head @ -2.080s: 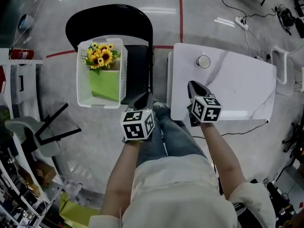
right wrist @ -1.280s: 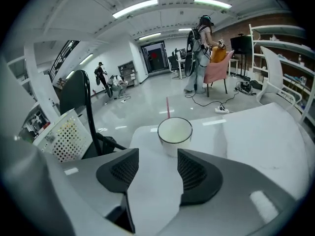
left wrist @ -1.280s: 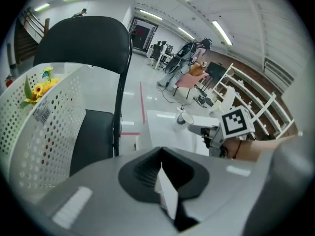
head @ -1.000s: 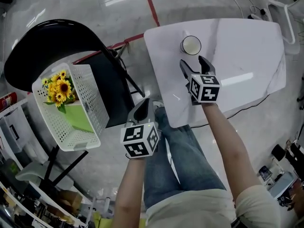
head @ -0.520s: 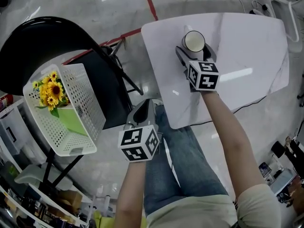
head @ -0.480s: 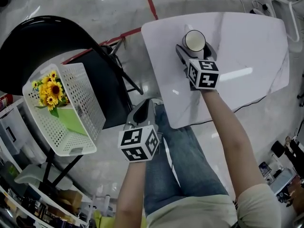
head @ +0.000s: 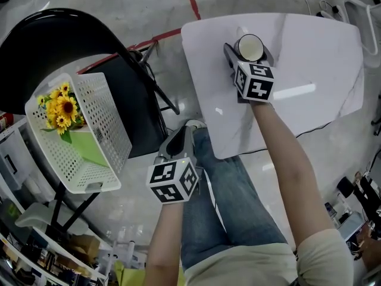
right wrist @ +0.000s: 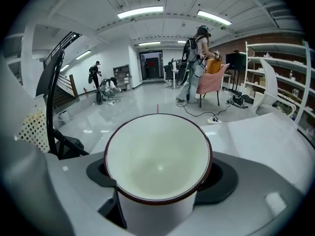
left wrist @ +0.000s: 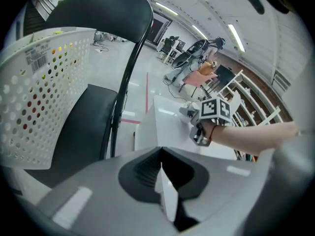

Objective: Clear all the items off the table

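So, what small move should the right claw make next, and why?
Probably finish closing the right claw on the white dark-rimmed cup, before lifting. The cup stands upright on the white marble table between its jaws, which have just been closing and do not clearly press it yet.

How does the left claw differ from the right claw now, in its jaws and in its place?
Jaws: the left claw is shut and empty; the right claw has the white cup between its jaws, which have just been closing, and whether they press it yet is unclear.
Place: the left claw is off the table, beside the person's leg; the right claw is over the table.
Both point forward and down.
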A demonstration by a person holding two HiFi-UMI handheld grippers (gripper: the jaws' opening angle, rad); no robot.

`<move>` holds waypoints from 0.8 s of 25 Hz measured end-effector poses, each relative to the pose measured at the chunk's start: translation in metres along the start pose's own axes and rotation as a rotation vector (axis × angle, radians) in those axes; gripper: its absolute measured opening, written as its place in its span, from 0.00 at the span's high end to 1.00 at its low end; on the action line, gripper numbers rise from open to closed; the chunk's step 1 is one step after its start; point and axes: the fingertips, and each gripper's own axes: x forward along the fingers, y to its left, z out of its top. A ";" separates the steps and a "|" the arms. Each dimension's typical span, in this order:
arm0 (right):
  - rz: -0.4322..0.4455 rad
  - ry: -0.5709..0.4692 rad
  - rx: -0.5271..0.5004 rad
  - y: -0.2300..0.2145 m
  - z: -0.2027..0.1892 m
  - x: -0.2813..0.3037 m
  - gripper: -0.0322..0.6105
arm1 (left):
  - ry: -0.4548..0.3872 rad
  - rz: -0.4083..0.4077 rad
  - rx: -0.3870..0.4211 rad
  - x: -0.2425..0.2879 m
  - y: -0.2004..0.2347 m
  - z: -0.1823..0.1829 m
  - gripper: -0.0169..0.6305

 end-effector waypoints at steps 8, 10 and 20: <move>-0.013 -0.012 0.007 -0.001 0.001 0.000 0.32 | -0.009 -0.002 -0.012 -0.001 0.003 -0.001 0.96; -0.019 -0.004 0.008 -0.001 0.000 0.000 0.32 | -0.010 0.002 -0.012 -0.002 0.005 -0.001 0.96; -0.042 0.024 0.030 0.004 -0.007 -0.008 0.33 | -0.019 0.008 -0.022 -0.010 0.009 -0.003 0.96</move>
